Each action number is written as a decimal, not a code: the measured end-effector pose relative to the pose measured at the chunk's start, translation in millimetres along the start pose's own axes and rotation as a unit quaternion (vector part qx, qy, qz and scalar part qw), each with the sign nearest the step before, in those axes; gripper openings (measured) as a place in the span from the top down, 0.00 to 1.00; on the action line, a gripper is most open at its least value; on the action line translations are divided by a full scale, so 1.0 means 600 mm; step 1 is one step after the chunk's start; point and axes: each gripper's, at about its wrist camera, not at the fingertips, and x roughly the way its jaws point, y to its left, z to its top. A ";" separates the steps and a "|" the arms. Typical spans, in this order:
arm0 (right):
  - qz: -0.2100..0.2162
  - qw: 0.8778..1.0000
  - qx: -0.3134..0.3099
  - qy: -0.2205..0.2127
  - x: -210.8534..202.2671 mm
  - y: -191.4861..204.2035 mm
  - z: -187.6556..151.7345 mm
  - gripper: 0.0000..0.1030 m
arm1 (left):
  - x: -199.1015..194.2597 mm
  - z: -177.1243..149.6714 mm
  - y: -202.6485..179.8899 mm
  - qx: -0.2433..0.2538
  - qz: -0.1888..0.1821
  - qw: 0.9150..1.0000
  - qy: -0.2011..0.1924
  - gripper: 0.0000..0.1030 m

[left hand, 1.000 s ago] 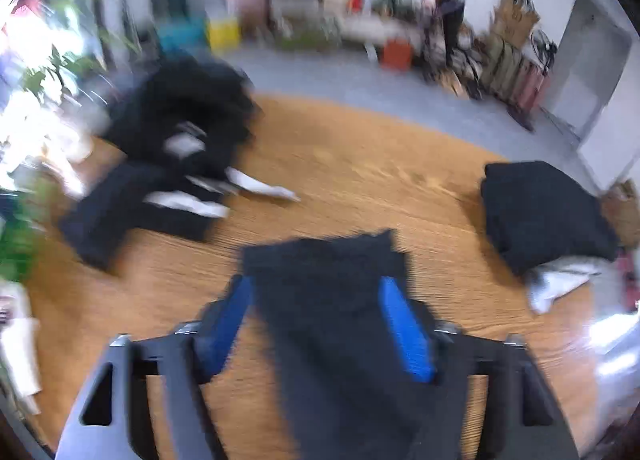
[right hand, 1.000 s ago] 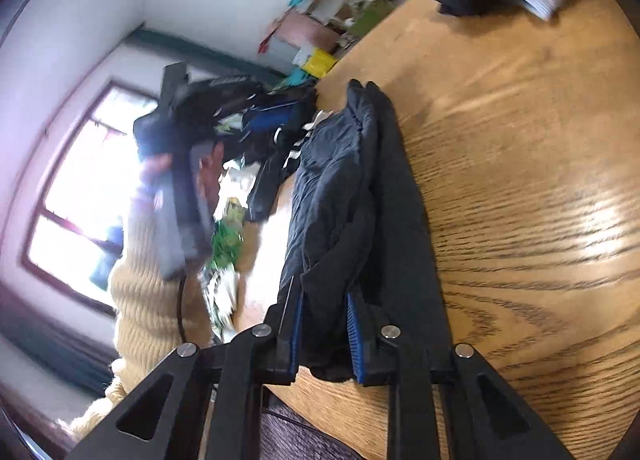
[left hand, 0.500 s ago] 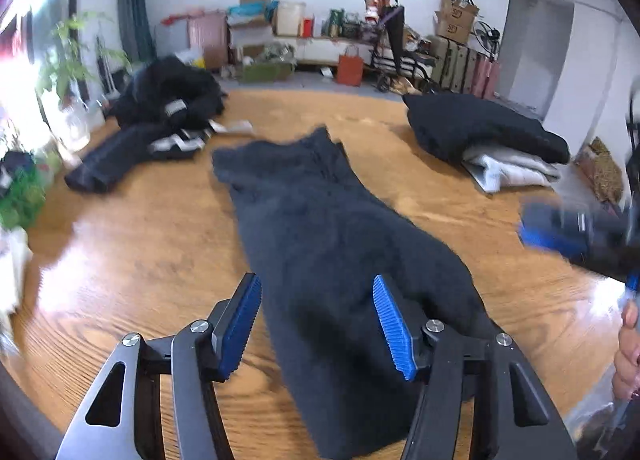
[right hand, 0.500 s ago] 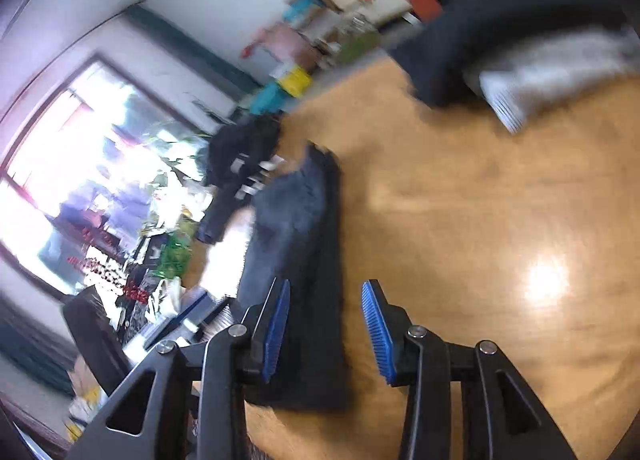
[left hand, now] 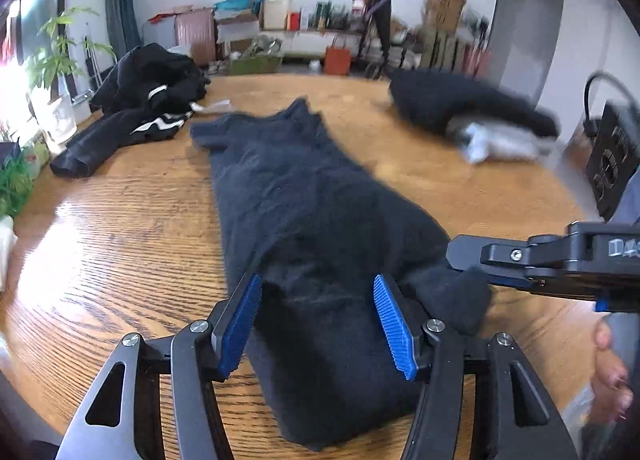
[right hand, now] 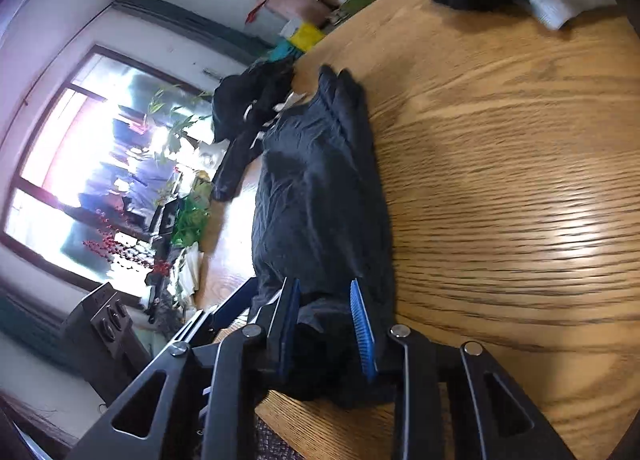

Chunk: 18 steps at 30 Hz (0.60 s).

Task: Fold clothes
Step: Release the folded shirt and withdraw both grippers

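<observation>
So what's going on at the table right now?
A person is folding clothes with a claw in each hand. A dark garment lies stretched out long on the wooden table. The left claw hangs open over its near end. The right claw has a bunched corner of that end between its pads; its jaws have just been closing a little. Folded clothes sit far right, with an unfolded black pile far left.

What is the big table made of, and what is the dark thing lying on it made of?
The table looks like wood with a shiny finish: wavy grain lines run across it and window light glares off it. The dark garment looks like soft, dull cloth, maybe knit or fleece: it wrinkles, sags flat and gives no shine. The exact fabric can't be told.
</observation>
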 end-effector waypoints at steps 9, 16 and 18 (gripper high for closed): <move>0.015 0.992 -0.117 -0.052 -0.060 0.096 -0.010 0.65 | -0.024 0.006 0.057 -0.034 -0.013 0.999 0.007 0.42; 0.076 0.987 -0.137 -0.029 -0.042 0.120 -0.045 0.72 | 0.024 0.154 0.177 -0.114 -0.054 0.989 0.077 0.72; 0.051 0.990 -0.130 -0.016 -0.016 0.121 -0.049 0.72 | 0.069 0.194 0.178 -0.109 -0.056 0.987 0.106 0.81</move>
